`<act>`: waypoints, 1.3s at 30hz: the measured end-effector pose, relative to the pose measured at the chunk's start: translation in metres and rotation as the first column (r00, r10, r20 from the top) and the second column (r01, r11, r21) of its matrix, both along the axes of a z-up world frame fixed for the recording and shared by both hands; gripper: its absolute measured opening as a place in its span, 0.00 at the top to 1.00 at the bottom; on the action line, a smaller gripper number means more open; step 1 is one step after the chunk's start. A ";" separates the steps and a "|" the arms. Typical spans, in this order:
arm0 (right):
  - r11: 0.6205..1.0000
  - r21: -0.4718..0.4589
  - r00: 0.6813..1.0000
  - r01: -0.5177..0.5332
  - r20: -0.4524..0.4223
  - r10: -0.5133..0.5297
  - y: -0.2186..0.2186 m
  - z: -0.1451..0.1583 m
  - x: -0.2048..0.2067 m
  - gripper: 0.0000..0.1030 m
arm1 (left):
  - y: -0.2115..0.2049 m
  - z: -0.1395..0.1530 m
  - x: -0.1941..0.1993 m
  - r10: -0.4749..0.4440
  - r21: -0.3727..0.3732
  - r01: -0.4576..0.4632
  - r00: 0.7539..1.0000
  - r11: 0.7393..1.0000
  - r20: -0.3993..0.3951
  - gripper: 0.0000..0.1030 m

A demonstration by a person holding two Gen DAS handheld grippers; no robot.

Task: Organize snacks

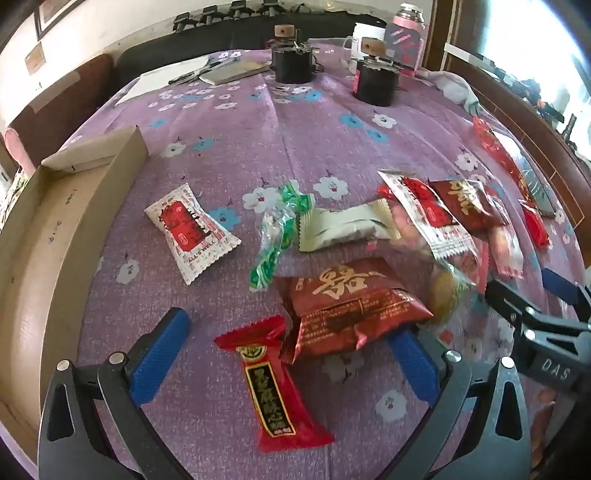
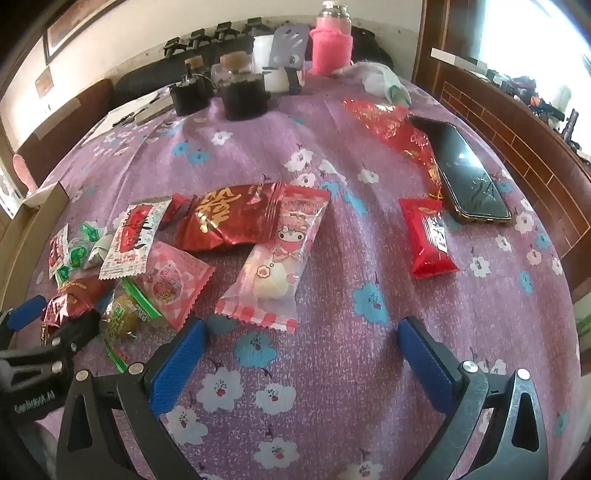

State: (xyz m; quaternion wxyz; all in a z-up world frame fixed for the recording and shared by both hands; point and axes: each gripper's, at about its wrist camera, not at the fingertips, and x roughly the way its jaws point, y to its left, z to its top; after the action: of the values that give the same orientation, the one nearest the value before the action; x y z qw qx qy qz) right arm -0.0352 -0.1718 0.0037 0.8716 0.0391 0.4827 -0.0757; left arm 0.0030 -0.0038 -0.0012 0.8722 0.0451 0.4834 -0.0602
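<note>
Both the left gripper point(image 1: 291, 354) and right gripper point(image 2: 301, 354) hover wide open over wrapped snacks point(image 1: 347, 306) on a purple floral tablecloth point(image 2: 332, 369).

Wall: pale wall point(image 1: 110, 40) behind the table, framed picture point(image 2: 70, 31) at upper left.
Furniture: dark sofa point(image 1: 236, 37) along the table's far edge; brown wood panelling point(image 2: 517, 140) by its right edge.
Light: bright window point(image 2: 535, 33) at upper right.
Table cover: purple floral cloth point(image 2: 332, 280).

"ALL'S WELL" on white wrapper point(image 1: 192, 233)
</note>
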 end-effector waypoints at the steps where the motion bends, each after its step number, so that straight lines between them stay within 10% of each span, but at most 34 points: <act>1: 1.000 0.001 1.000 0.001 0.000 -0.001 0.000 0.000 0.000 0.00 | 0.000 0.001 -0.009 -0.002 0.000 0.002 1.000 1.000 0.008 0.00; 7: 1.000 -0.009 1.000 0.001 0.006 -0.001 0.001 -0.003 0.001 0.00 | 0.009 0.008 -0.029 -0.028 -0.044 0.026 0.999 0.999 -0.032 0.00; 11: 1.000 -0.014 1.000 -0.017 -0.004 0.017 0.002 0.001 -0.005 0.02 | 0.034 0.054 -0.060 -0.023 -0.135 0.036 0.995 0.990 0.100 0.00; 15: 0.999 0.017 0.975 -0.047 0.217 0.042 0.004 0.039 -0.049 0.03 | 0.080 0.107 -0.087 0.033 -0.300 0.045 0.967 0.953 0.252 0.00; 19: 0.995 0.003 0.867 -0.099 0.492 0.085 0.007 0.081 -0.098 0.00 | 0.114 0.128 -0.079 0.078 -0.364 0.022 0.963 0.931 0.259 0.00; 23: 0.983 0.056 0.935 -0.176 0.322 0.149 0.010 0.084 -0.068 0.01 | 0.124 0.129 -0.083 0.103 -0.378 0.011 0.954 0.926 0.281 0.00; 30: 0.965 0.113 0.938 -0.235 0.285 0.195 0.027 0.072 -0.031 0.06 | 0.104 0.092 -0.083 0.068 -0.365 0.032 0.963 0.931 0.259 0.00; 34: 0.959 0.137 0.946 -0.248 0.247 0.210 0.042 0.063 0.000 0.39 | 0.088 0.072 -0.078 0.007 -0.359 0.061 0.983 0.931 0.186 0.00; 39: 0.947 0.152 0.949 -0.283 0.185 0.254 0.057 0.044 0.028 0.40 | 0.079 0.053 -0.073 -0.010 -0.333 0.052 0.992 0.941 0.125 0.00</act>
State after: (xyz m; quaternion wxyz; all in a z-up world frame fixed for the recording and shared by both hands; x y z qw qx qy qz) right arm -0.0076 -0.1146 0.0474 0.9033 0.0560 0.4155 0.0908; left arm -0.0698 0.0751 0.0518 0.8939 -0.0931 0.4112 -0.1525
